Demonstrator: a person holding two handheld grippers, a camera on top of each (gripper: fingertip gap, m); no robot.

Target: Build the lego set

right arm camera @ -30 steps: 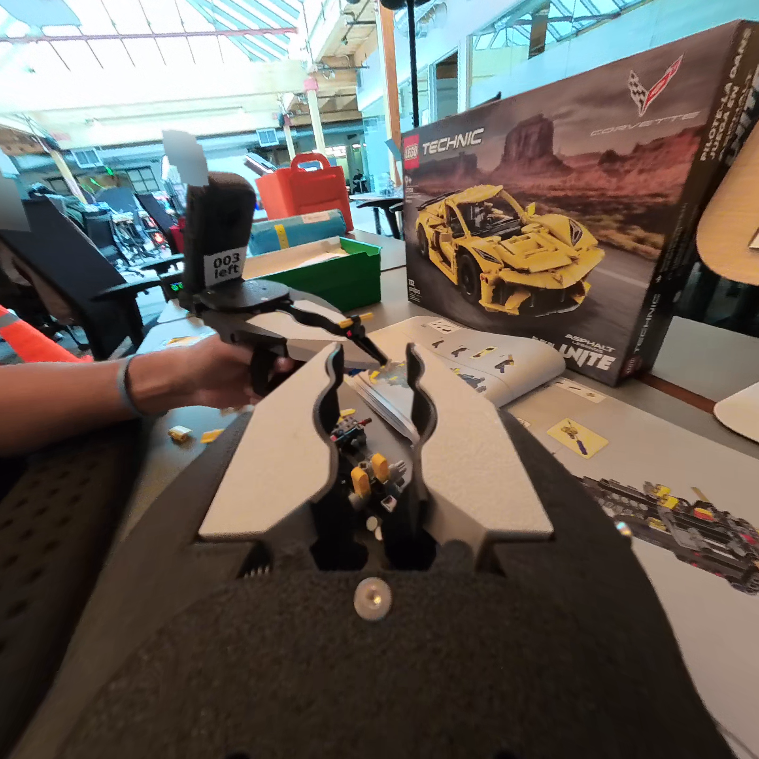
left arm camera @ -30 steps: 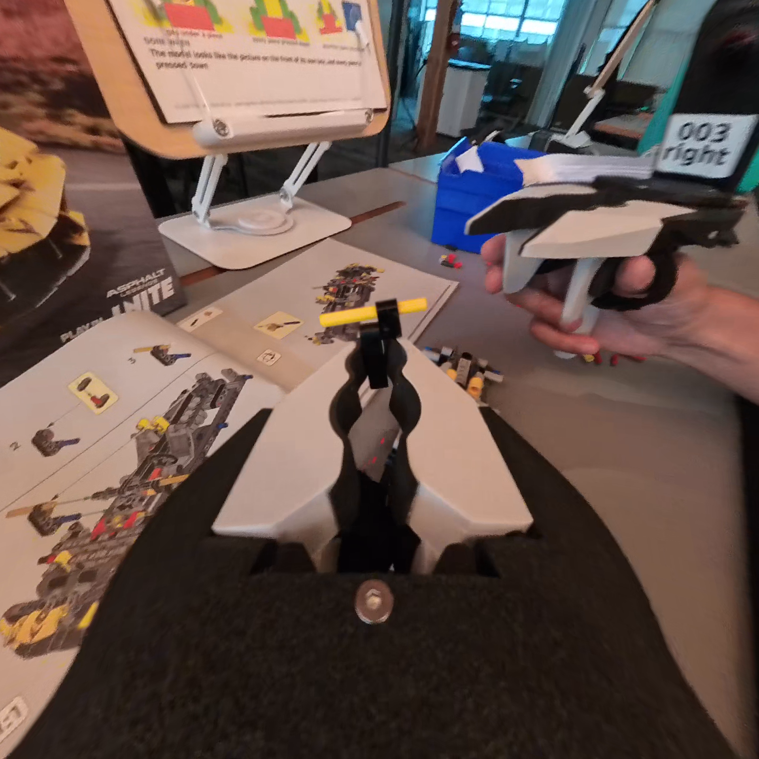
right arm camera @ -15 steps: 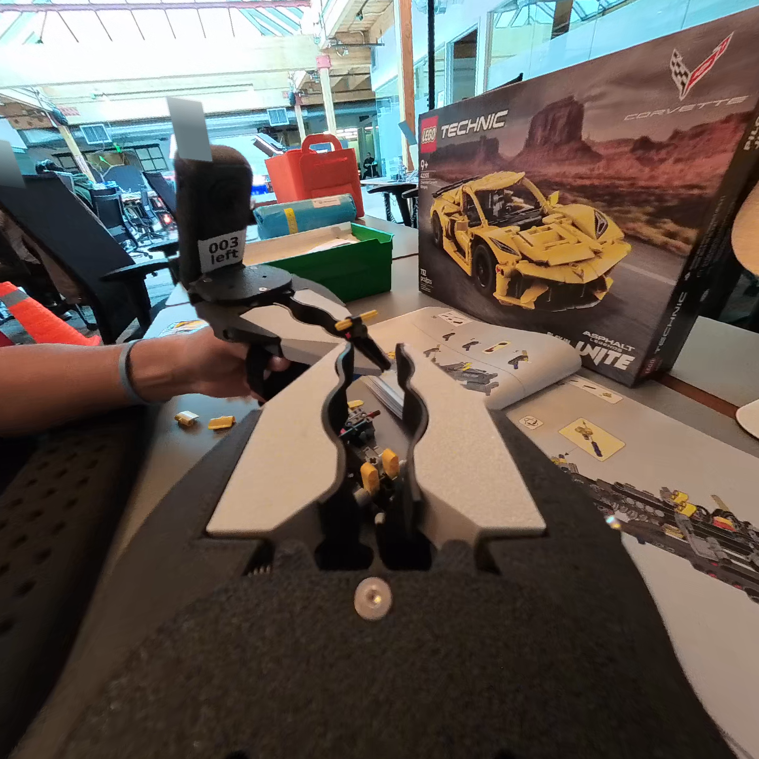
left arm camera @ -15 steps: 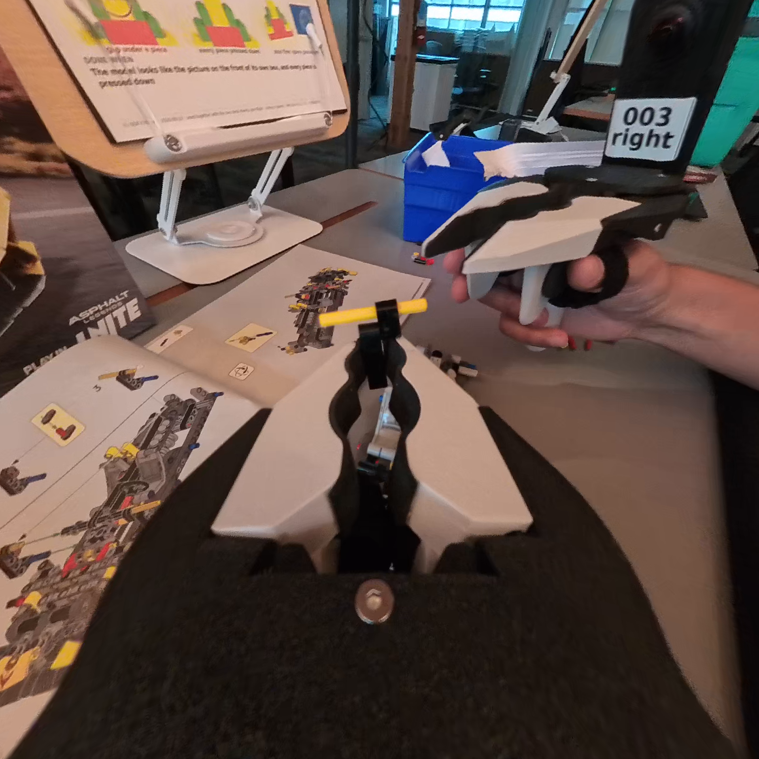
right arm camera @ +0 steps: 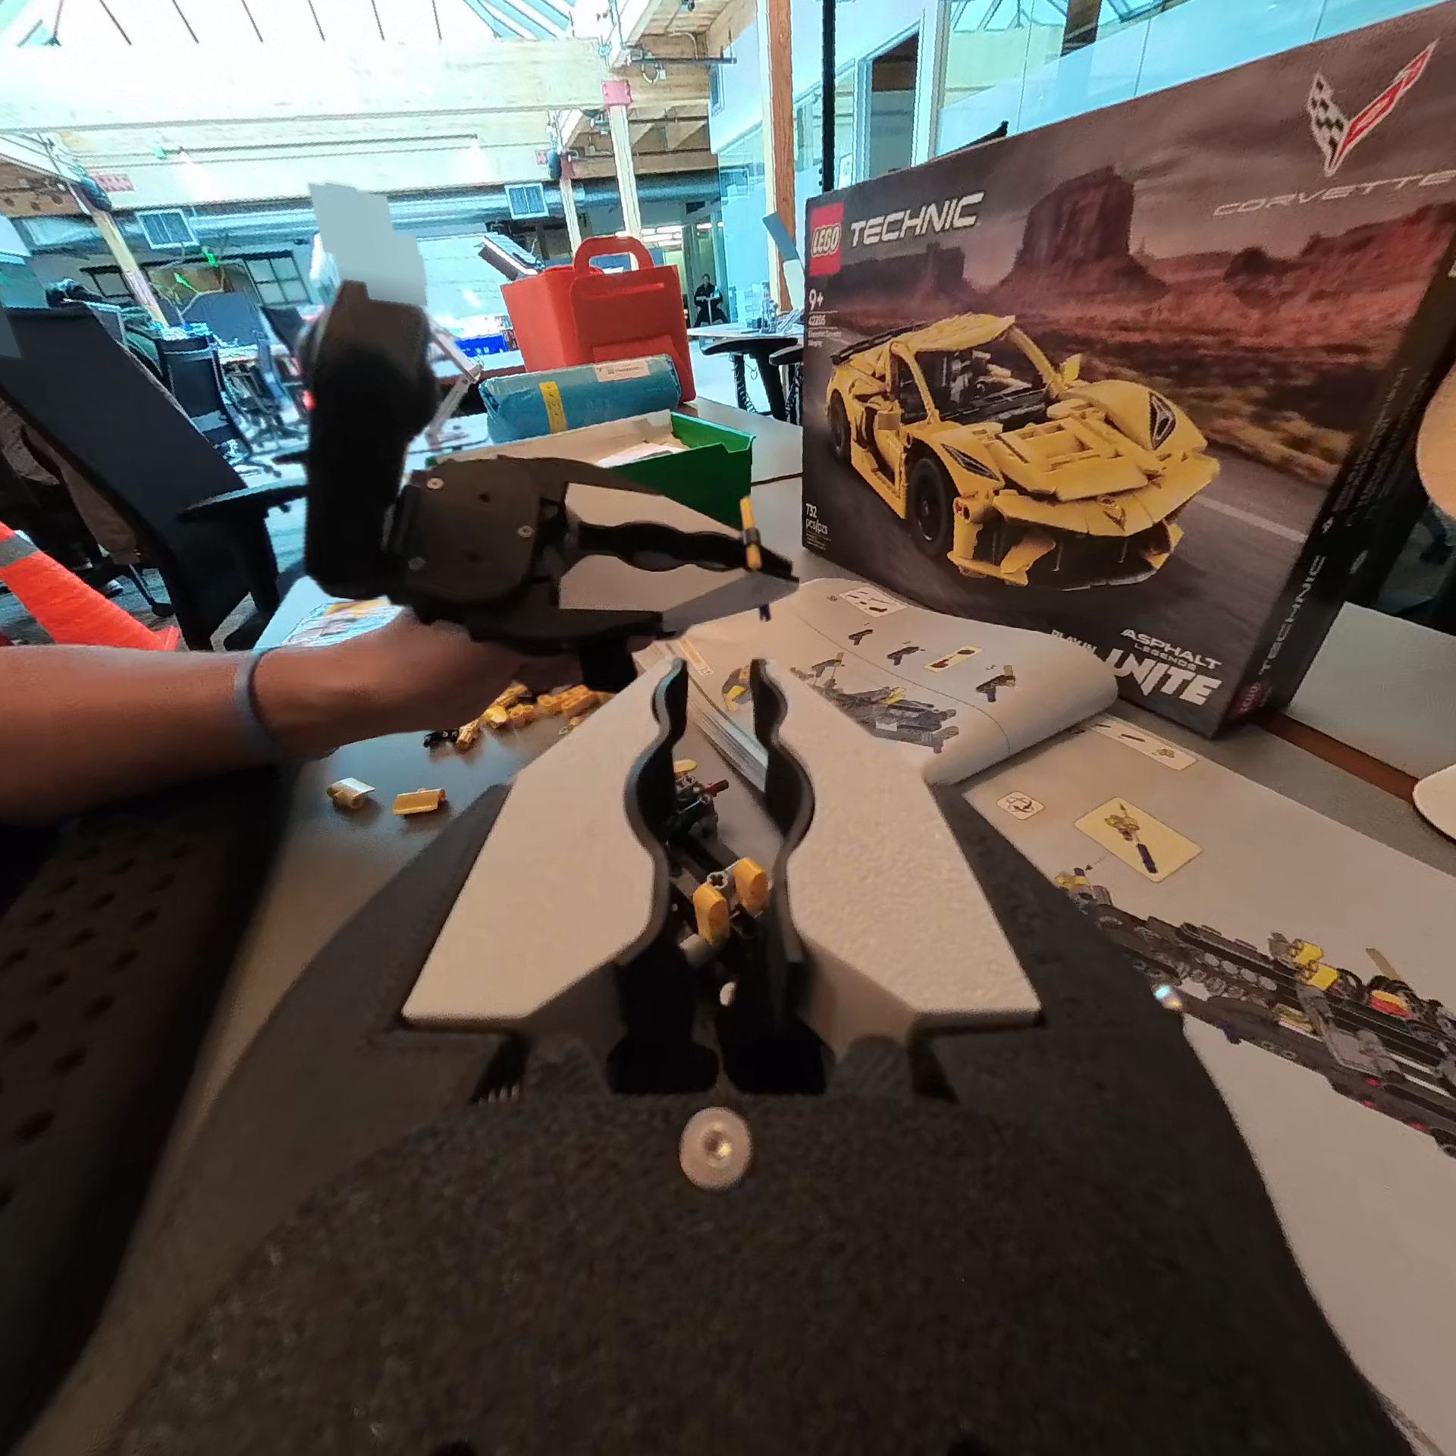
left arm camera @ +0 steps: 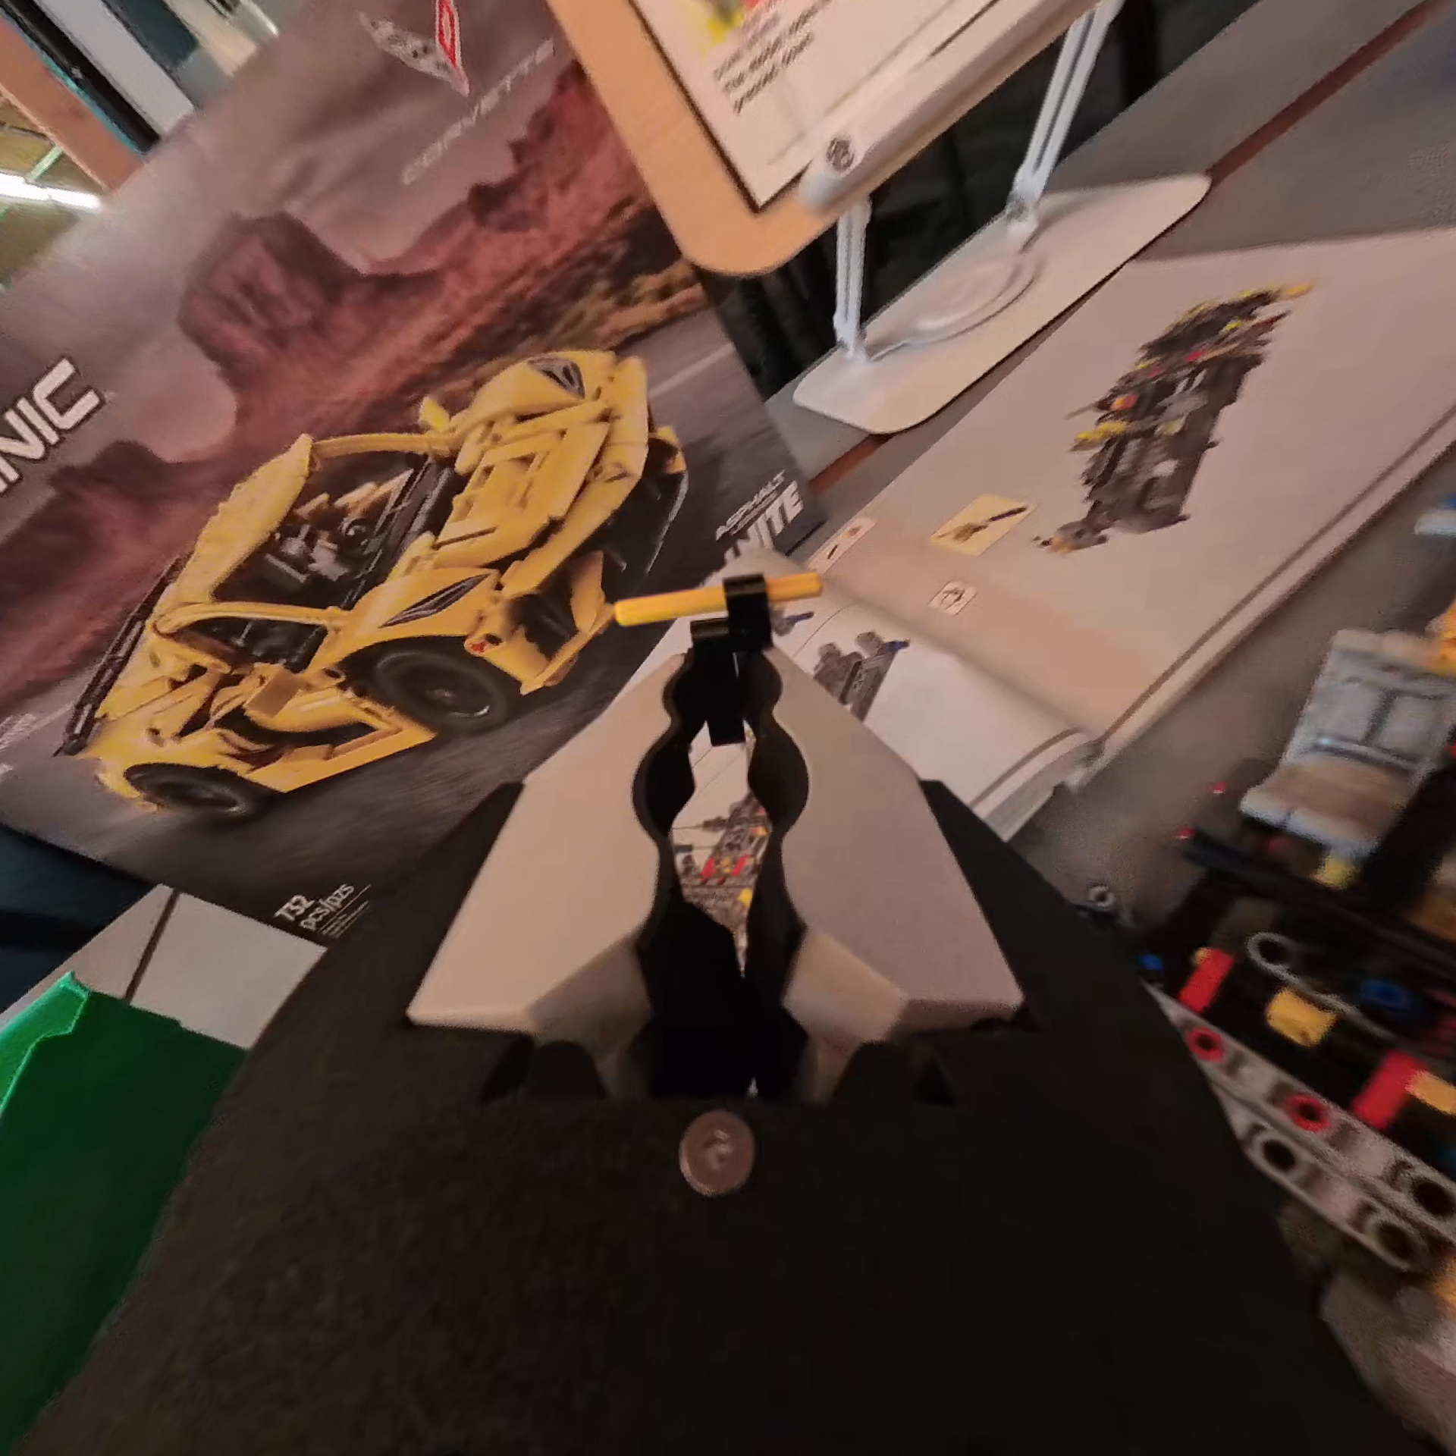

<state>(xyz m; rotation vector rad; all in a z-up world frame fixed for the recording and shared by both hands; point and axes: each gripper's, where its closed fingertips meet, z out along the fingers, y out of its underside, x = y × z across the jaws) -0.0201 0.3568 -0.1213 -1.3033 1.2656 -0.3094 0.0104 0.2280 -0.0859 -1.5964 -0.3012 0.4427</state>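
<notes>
My left gripper [left arm camera: 729,630] is shut on a small black connector [left arm camera: 721,693] with a yellow axle [left arm camera: 670,608] through it. It holds the piece in the air in front of the set's box [left arm camera: 354,473]. In the right wrist view the left gripper [right arm camera: 756,551] lies rolled on its side above the open instruction booklet [right arm camera: 906,670]. My right gripper [right arm camera: 717,677] has its jaws a narrow gap apart, with nothing between the tips. It hovers over the partly built black chassis [right arm camera: 729,890]. The chassis also shows at the right of the left wrist view [left arm camera: 1339,985].
Loose yellow pieces [right arm camera: 512,701] lie on the table under the left hand. A green bin [right arm camera: 693,473] and a red container [right arm camera: 599,315] stand behind. A white document stand [left arm camera: 985,276] is at the back right. A black chair [right arm camera: 118,473] is on the left. About 15 cm separates my left fingertips from my right.
My left gripper has swung left toward the box and rolled on its side, still gripping the connector and axle. The right gripper has left the left wrist view. Its jaws have narrowed.
</notes>
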